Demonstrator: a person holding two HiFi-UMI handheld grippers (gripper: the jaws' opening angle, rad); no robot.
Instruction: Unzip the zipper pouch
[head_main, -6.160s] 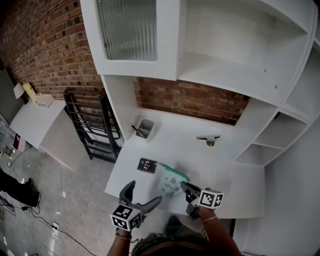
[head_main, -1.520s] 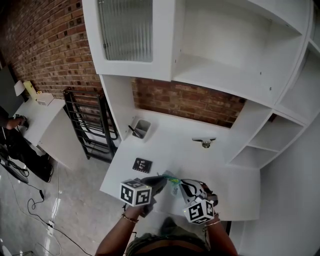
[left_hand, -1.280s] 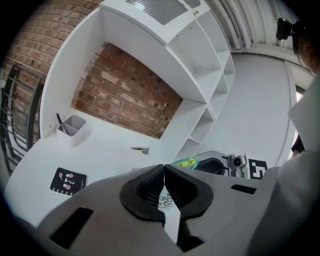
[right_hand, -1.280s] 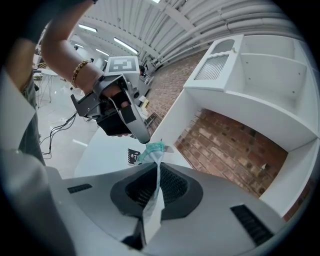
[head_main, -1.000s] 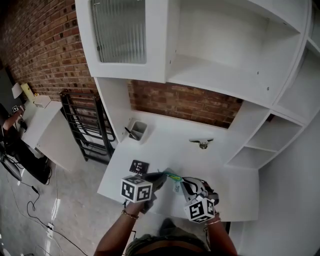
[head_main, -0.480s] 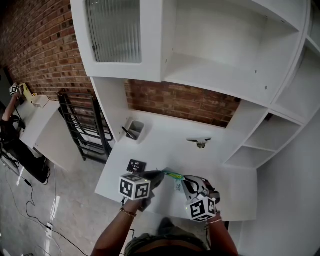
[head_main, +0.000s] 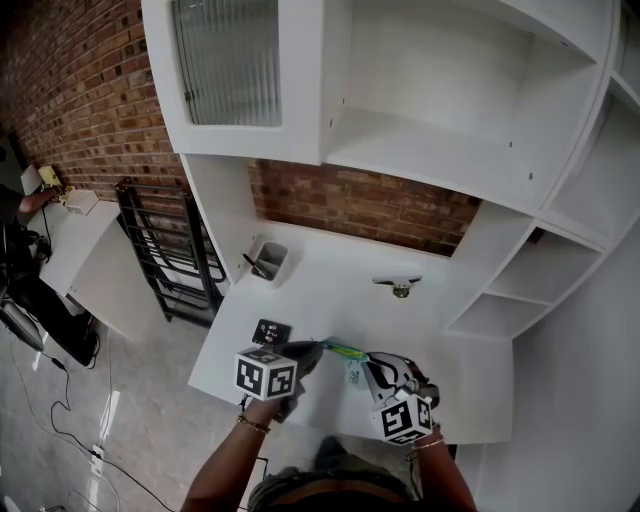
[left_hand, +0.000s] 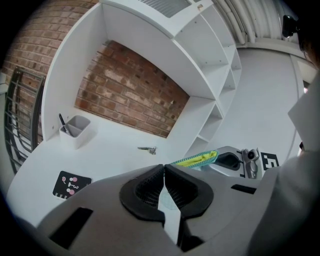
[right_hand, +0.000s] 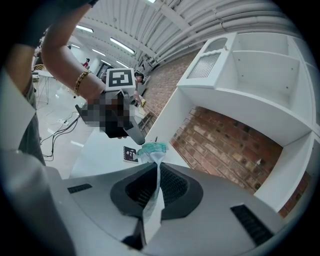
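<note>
Pouch (head_main: 347, 352) | L claw (head_main: 319, 349) clamped on it | R claw (head_main: 369, 369) clamped too

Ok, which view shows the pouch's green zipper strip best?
The left gripper view: the zipper strip runs sideways at full length beyond the shut left gripper. The right gripper view shows it end-on and bunched, above the right gripper pinching the zipper pouch by its film. The head view gives only a small green sliver.
</note>
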